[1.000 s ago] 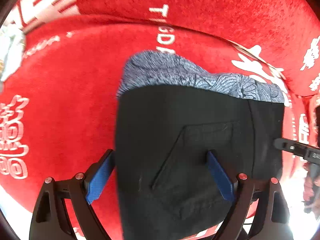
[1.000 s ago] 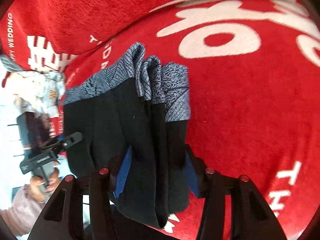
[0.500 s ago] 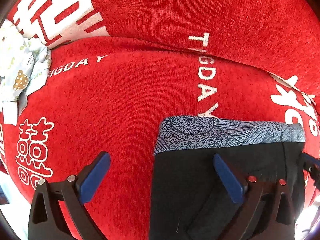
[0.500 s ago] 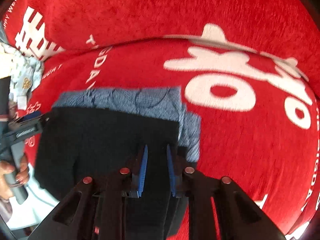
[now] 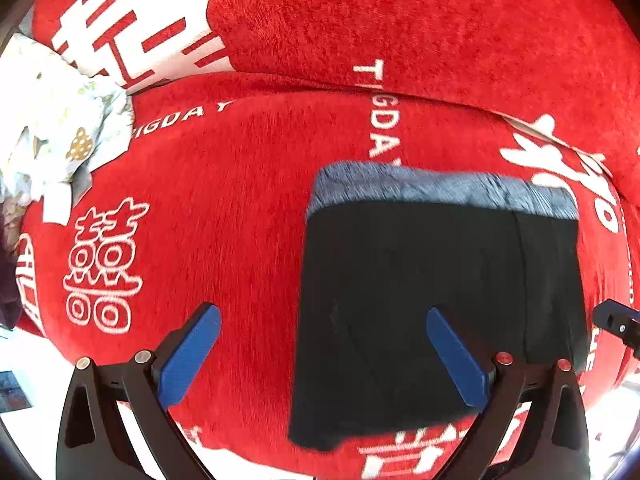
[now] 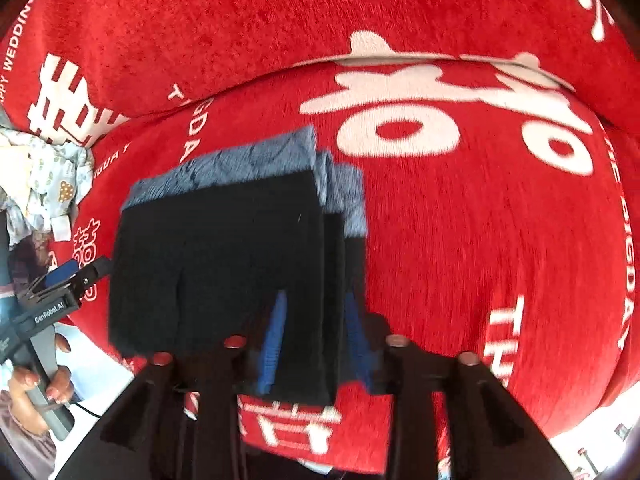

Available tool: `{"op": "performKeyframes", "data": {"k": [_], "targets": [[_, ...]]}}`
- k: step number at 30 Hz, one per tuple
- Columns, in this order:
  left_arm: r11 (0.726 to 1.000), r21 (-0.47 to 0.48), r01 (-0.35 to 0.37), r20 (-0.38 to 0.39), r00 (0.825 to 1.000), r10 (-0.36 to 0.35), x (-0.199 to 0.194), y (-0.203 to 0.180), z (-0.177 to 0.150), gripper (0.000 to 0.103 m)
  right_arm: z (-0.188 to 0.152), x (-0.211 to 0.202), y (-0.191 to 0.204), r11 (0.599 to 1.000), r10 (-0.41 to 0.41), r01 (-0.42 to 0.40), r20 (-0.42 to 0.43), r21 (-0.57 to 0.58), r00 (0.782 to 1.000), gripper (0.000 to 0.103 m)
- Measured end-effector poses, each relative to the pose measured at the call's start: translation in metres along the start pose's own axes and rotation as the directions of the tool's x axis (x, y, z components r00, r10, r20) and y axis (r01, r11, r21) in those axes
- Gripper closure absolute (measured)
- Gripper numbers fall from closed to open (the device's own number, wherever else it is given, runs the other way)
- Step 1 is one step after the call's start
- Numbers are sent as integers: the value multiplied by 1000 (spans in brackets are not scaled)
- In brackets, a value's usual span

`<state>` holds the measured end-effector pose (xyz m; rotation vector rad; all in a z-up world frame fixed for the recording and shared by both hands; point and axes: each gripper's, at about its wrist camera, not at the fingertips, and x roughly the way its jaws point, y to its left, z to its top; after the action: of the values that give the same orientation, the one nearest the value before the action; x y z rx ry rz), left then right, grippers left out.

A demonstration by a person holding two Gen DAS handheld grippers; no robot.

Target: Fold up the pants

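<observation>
Folded pants (image 5: 436,304), black with a grey-blue patterned waistband, lie flat on a red cover (image 5: 240,208) printed with white characters. Left wrist view: left hand-held gripper (image 5: 320,344) hangs above the cloth, jaws spread fully apart, nothing between the pads; the left edge of the pants sits between its fingers, the bulk under and past the right finger. Beyond its left finger, well apart, a crumpled pale printed cloth (image 5: 52,128); at the far right edge, the tip of the other tool. Right wrist view alone shows the stacked fold layers along the right edge of the pants (image 6: 224,256). Right hand-held gripper (image 6: 316,336) straddles that layered edge, jaws opening, cloth between the pads; whether they press on it is unclear through blur. That view also shows a hand (image 6: 40,384) gripping the left tool's handle. No containers seen.
</observation>
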<state>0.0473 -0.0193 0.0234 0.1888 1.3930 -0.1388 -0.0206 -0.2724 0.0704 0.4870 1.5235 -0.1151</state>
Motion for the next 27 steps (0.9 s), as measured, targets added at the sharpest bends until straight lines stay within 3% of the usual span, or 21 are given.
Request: {"op": "performKeyframes", "data": {"k": [6, 13, 18, 20, 21, 27], "targets": [[1000, 15, 27, -33, 999, -27, -12, -17, -20, 0, -21, -8, 27, 999, -23, 23, -12, -25, 1000, 29], [999, 13, 32, -64, 997, -31, -13, -19, -24, 0, -31, -10, 55, 997, -58, 57, -18, -57, 998, 24], [999, 12, 45, -74, 996, -44, -13, -13, -22, 0, -30, -15, 65, 988, -133, 134, 24, -71, 991, 20], [999, 3, 53, -79, 996, -52, -13, -10, -22, 0, -29, -19, 69, 977, -188, 194, 73, -85, 979, 3], [998, 0, 55, -80, 995, -55, -12, -8, -22, 0, -28, -21, 71, 973, -204, 213, 94, -91, 974, 0], [998, 13, 59, -85, 995, -58, -12, -1, -25, 0, -25, -20, 74, 975, -206, 210, 53, -70, 977, 0]]}}
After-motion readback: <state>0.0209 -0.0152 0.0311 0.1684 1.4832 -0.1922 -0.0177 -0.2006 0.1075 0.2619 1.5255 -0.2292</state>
